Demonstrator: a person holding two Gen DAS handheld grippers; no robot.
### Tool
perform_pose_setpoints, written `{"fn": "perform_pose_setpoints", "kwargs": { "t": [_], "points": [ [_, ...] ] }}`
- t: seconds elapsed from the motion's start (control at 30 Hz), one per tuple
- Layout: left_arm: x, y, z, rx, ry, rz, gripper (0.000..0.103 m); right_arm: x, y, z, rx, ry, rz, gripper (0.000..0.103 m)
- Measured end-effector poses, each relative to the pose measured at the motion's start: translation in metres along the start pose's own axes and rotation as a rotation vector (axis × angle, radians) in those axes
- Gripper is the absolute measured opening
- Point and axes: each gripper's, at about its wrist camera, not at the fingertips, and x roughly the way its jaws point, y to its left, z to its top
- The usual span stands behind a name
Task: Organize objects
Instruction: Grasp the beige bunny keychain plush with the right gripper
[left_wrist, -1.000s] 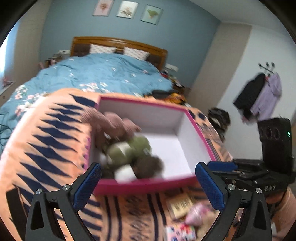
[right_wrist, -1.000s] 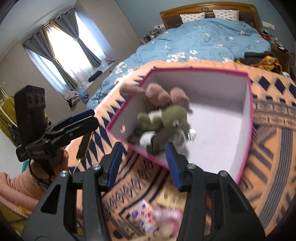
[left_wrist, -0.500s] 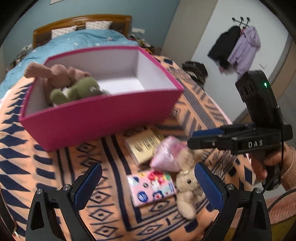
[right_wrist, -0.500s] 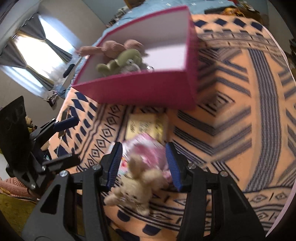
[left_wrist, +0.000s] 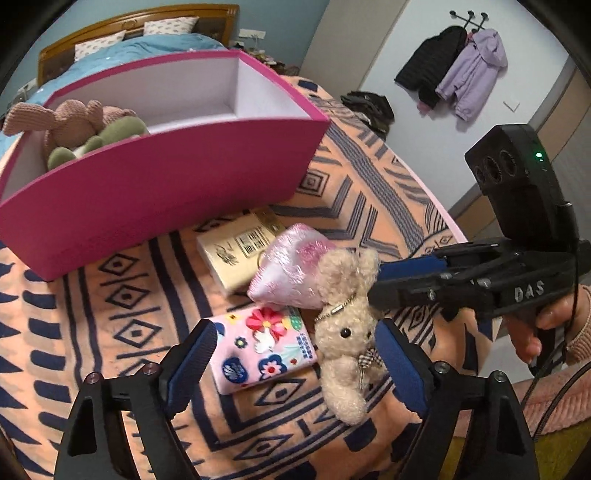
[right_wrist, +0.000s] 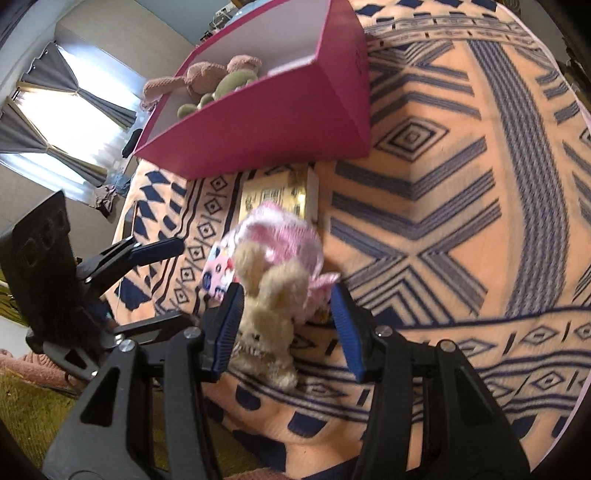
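A pink box (left_wrist: 159, 173) on the orange patterned blanket holds a brown knitted toy (left_wrist: 70, 122) and a green plush (left_wrist: 110, 136). In front of it lie a gold box (left_wrist: 236, 254), a pink satin pouch (left_wrist: 295, 269), a flowered pink packet (left_wrist: 262, 347) and a cream plush bunny (left_wrist: 343, 339). My left gripper (left_wrist: 295, 369) is open, its jaws either side of the packet and bunny. My right gripper (right_wrist: 288, 325) is open around the bunny (right_wrist: 266, 314) and pouch (right_wrist: 291, 240); it also shows from the side in the left wrist view (left_wrist: 406, 277).
The blanket's front edge (right_wrist: 332, 424) drops off just below the bunny. A bed with blue bedding (left_wrist: 147, 40) lies behind the box. Coats (left_wrist: 461, 74) hang on the far wall. Curtained windows (right_wrist: 66, 110) are at left.
Both grippers have pulled back from over the box and dropped down to the loose items in front of it. The right gripper now straddles the bunny.
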Motion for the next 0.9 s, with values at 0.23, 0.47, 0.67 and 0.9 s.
{"fn": "perform_pose_setpoints", "kwargs": {
  "t": [0.23, 0.47, 0.67, 0.9],
  "points": [
    [0.01, -0.006, -0.007, 0.027, 0.047, -0.021, 0.078, 0.009, 0.005, -0.009, 0.002, 0.023, 0.029, 0.052],
    [0.016, -0.004, -0.012, 0.004, 0.078, -0.053, 0.071, 0.017, 0.009, -0.008, -0.009, 0.04, 0.048, 0.052],
    [0.017, -0.003, -0.013, -0.008, 0.084, -0.087, 0.063, 0.019, 0.015, -0.008, -0.04, 0.051, 0.06, 0.036],
    [0.016, 0.0, -0.013, -0.037, 0.09, -0.138, 0.058, 0.015, 0.014, -0.006, -0.034, 0.039, 0.079, 0.032]
  ]
}}
